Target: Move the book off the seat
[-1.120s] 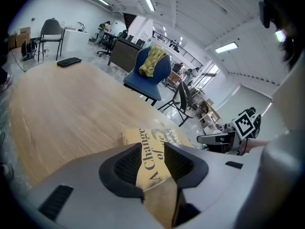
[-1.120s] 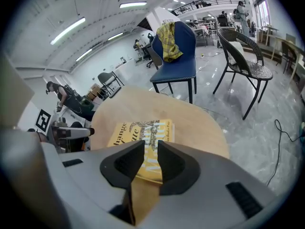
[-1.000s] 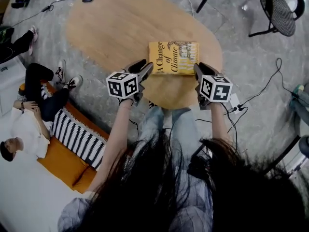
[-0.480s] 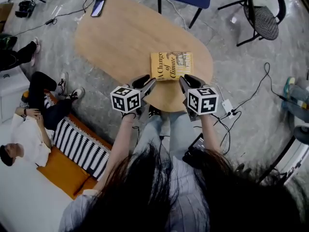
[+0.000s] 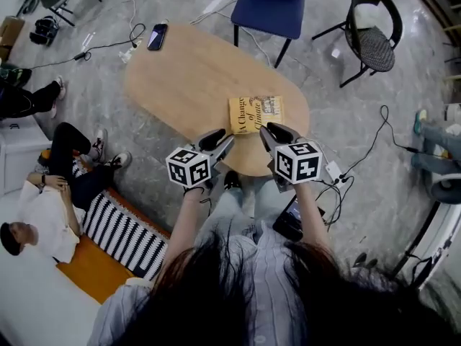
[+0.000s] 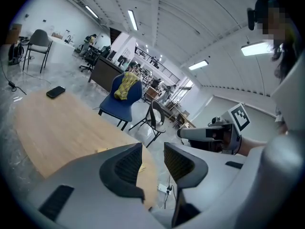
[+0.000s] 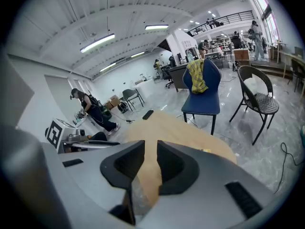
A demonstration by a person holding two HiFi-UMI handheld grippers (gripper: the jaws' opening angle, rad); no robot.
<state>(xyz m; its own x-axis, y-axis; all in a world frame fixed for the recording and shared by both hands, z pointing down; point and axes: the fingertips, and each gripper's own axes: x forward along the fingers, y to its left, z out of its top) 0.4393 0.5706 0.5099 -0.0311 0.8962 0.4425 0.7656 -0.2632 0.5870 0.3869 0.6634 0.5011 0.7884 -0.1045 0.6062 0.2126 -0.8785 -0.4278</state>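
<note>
- Left gripper [image 5: 222, 138]: held out in front of the person, over the near edge of the table [image 5: 180, 71]. In the left gripper view its jaws stand clearly apart. Nothing is between them, so it is released and empty.
- Right gripper [image 5: 268, 132]: level with the left and just beside it, pointing the same way. In the right gripper view its jaws show a narrow gap with only the table top visible through it. It grips nothing.
- Power strip [image 5: 333, 170]: on the floor to the right of the right gripper, with cables trailing off.
- Book [image 5: 256, 114]: yellow cover, lying flat on the wooden table near its closest end. In the head view it sits just beyond the tips of both grippers. Neither gripper holds it.
- Phone [image 5: 157, 37]: dark, flat on the far end of the table, well apart from the book.
- Blue chair [image 5: 272, 9]: stands at the far side of the table. A yellow cloth [image 6: 125, 86] is draped over its back.
- Black chair [image 5: 371, 38]: to the right of the blue chair, clear of the table.
- Seated person [image 5: 43, 207]: at far left, beside a striped cushion [image 5: 122, 229].
</note>
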